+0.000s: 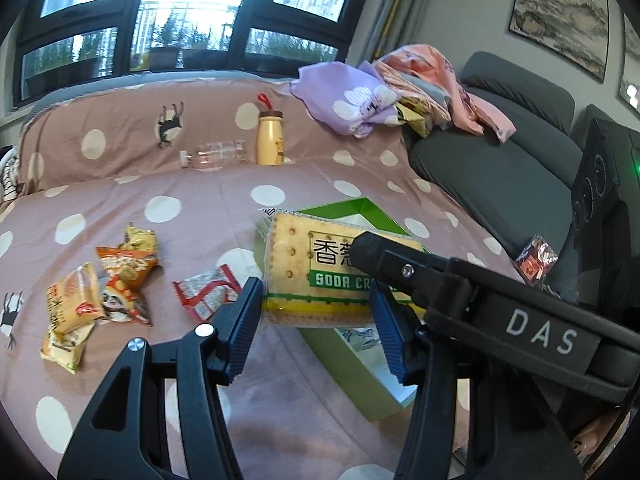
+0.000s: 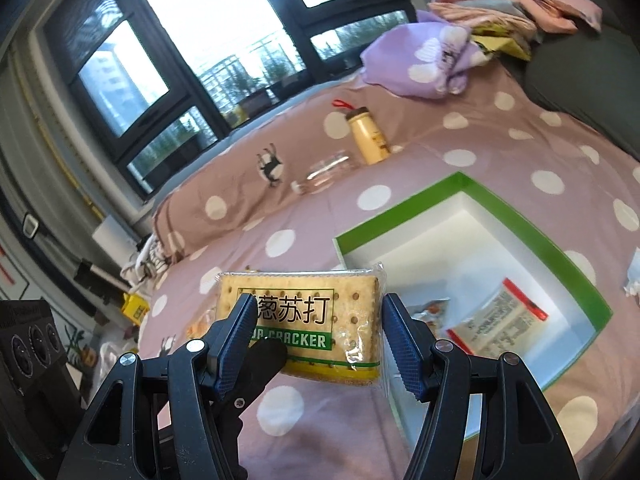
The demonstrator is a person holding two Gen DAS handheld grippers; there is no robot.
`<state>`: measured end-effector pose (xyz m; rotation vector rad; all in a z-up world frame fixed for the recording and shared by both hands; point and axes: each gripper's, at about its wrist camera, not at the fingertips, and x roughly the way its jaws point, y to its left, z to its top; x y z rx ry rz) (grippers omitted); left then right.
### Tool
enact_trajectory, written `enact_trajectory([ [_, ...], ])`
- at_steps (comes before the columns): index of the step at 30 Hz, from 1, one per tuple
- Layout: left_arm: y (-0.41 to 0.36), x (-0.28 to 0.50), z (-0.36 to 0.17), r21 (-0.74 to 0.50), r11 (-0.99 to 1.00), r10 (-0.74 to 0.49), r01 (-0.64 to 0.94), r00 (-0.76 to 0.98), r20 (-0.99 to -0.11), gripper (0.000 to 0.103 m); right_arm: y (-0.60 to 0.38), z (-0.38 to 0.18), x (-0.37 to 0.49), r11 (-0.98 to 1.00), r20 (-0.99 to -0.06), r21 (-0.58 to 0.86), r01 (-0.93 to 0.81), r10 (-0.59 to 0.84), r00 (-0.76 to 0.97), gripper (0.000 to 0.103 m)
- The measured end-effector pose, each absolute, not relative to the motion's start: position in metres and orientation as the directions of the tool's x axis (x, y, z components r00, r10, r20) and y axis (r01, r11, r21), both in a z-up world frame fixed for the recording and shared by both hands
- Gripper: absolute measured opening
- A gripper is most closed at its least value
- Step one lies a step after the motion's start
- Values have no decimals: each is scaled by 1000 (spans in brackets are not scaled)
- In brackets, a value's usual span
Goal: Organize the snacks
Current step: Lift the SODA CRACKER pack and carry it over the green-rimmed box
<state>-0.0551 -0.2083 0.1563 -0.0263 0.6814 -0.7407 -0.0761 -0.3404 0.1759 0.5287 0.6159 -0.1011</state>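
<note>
A soda cracker packet point(image 1: 320, 272) sits between the fingers of my left gripper point(image 1: 316, 320), lifted above the bed at the near edge of the green box point(image 1: 360, 360). The jaws stand wide on the packet's two sides. The same packet point(image 2: 308, 320) also lies between the fingers of my right gripper point(image 2: 316, 340), and the left gripper's finger crosses in front of it. Which gripper carries it is unclear. The green-rimmed white box point(image 2: 532, 232) holds two small snack packets point(image 2: 500, 320). Several loose snack packets point(image 1: 120, 276) lie on the bed to the left.
A pink dotted bedspread point(image 1: 200, 208) covers the bed. A yellow bottle point(image 1: 270, 136) stands beside a clear bottle point(image 1: 216, 154) lying at the back. Crumpled clothes point(image 1: 400, 92) lie on a grey sofa point(image 1: 500, 160). A red packet point(image 1: 536, 258) lies on the sofa's edge.
</note>
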Motion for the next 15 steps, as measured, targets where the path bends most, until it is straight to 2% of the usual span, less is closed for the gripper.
enact_trajectory([
  [15,-268,-44,130,-265,697,-642,667,414,-645,54,-400,145,-85,762,-645,512,396,37,763,67],
])
